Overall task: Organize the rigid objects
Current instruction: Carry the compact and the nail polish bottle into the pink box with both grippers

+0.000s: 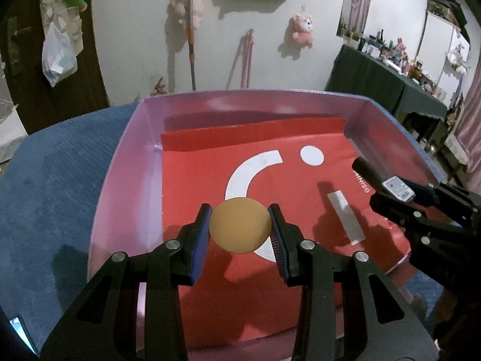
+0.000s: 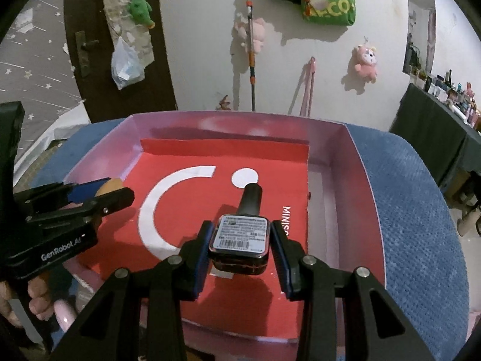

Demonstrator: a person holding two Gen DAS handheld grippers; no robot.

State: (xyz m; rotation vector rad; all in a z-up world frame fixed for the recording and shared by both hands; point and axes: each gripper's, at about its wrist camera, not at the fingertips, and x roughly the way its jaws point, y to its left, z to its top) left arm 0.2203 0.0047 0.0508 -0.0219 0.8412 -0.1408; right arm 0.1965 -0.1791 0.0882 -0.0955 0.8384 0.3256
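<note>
**Ana:** Egg-shaped ball [image 1: 239,225], orange-brown, sits pinched between the blue pads of the left gripper [image 1: 239,225] in the left wrist view, hanging over the near part of the pink tray [image 1: 126,162]. How would you set it down well?

**Ben:** I would lower it until it nearly meets the red sheet [image 1: 198,186] lining the floor, then ease the pads apart slowly. A round thing will likely roll, so I would aim it toward the left wall, not the middle.

**Ana:** And ahead of the tongs?

**Ben:** Only the red sheet with its white arc and dot, plus a flat grey strip [image 1: 345,216] lying on it to the right. Further right, the right gripper [image 1: 399,192] comes in holding a dark bottle [image 1: 368,170].

**Ana:** Now the right wrist view.

**Ben:** Here the right gripper [image 2: 239,237] is clamped on the dark bottle [image 2: 239,240], label face up, cap pointing away, above the near middle of the red sheet [image 2: 186,198]. I would tip it level and lay it on its side, gently, since glass is my guess.

**Ana:** Left of those tongs?

**Ben:** The left gripper [image 2: 103,191] with the ball [image 2: 108,187] peeking out, apart from the bottle. Right of the tongs, a bare pale strip of the pink tray [image 2: 345,198] lies free. No loose object rests in the tray yet, as far as I can see.
</note>
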